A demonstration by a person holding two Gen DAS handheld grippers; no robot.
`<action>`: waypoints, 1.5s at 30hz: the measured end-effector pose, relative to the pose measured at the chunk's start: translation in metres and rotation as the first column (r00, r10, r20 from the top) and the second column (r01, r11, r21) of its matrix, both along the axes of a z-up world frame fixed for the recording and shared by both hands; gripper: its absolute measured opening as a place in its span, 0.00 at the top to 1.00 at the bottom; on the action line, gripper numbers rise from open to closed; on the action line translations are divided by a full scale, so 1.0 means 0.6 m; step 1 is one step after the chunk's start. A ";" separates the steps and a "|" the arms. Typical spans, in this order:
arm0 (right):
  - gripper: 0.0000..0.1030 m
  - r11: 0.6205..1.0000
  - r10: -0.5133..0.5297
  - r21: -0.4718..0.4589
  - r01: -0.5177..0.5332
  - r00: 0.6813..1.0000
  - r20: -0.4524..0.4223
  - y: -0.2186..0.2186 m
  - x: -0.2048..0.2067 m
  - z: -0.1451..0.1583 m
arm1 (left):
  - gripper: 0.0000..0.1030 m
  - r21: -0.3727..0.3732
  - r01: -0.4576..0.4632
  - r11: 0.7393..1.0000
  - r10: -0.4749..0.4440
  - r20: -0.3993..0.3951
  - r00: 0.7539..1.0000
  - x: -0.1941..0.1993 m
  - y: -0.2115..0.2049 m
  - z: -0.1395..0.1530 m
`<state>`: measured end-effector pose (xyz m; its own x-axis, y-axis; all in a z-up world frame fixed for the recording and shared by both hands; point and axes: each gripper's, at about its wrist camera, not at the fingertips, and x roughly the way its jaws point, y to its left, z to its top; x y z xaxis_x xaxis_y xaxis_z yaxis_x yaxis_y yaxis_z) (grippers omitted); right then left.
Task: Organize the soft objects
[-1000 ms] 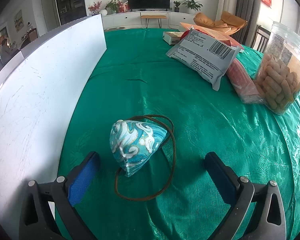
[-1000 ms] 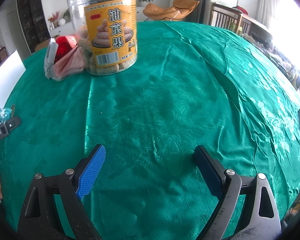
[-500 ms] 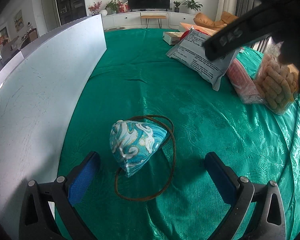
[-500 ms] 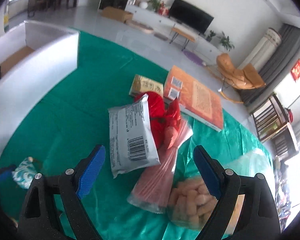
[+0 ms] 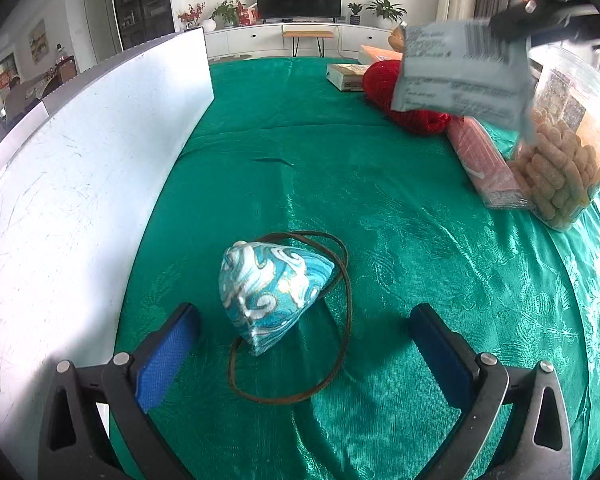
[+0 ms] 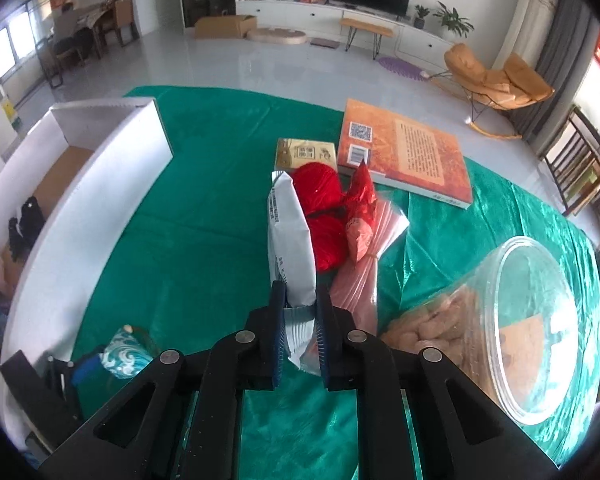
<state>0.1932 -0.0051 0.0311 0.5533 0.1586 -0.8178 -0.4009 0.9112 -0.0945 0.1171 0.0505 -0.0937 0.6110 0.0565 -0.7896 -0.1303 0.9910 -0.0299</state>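
Grey packet (image 5: 460,76) — motion-blurred, print unreadable

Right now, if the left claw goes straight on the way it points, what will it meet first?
Most likely the blue patterned pouch. It lies on the green cloth between the open fingers of the left claw, ringed by its brown cord. Depth is unclear, so the cloth just past it is possible.

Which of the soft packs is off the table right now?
The grey-white printed pouch: the right gripper is shut on its end. The pink pack and the red bundle lie on the green cloth.
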 end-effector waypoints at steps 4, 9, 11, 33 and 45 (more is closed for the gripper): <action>0.87 0.997 -0.014 0.077 0.011 0.999 0.050 -0.023 -0.024 0.055 | 0.00 0.000 0.000 1.000 0.000 0.000 1.000 0.000 0.000 0.000; 0.87 0.976 -0.086 0.210 0.061 0.990 0.113 -0.091 -0.038 0.147 | 0.00 0.000 0.000 1.000 0.000 0.000 1.000 -0.001 0.000 0.000; 0.87 0.957 -0.139 0.274 0.099 0.982 0.130 -0.138 -0.040 0.191 | 0.00 0.000 0.000 1.000 0.000 0.000 1.000 0.000 0.000 0.000; 0.62 0.437 -0.653 0.526 0.730 0.660 -0.373 -0.676 -0.045 -0.135 | 0.00 -0.003 0.009 1.000 -0.009 -0.001 1.000 -0.001 0.000 0.000; 0.25 0.890 -0.453 0.001 0.455 0.886 -0.101 -0.633 -0.078 -0.065 | 0.00 -0.072 0.117 0.991 -0.115 0.020 0.993 -0.076 0.005 0.038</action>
<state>0.1467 -0.3846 -0.0077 0.4895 -0.0711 -0.8691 0.0512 0.9973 -0.0528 0.0714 0.0536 -0.0709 0.6226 -0.0731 -0.7791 -0.0136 0.9945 -0.1042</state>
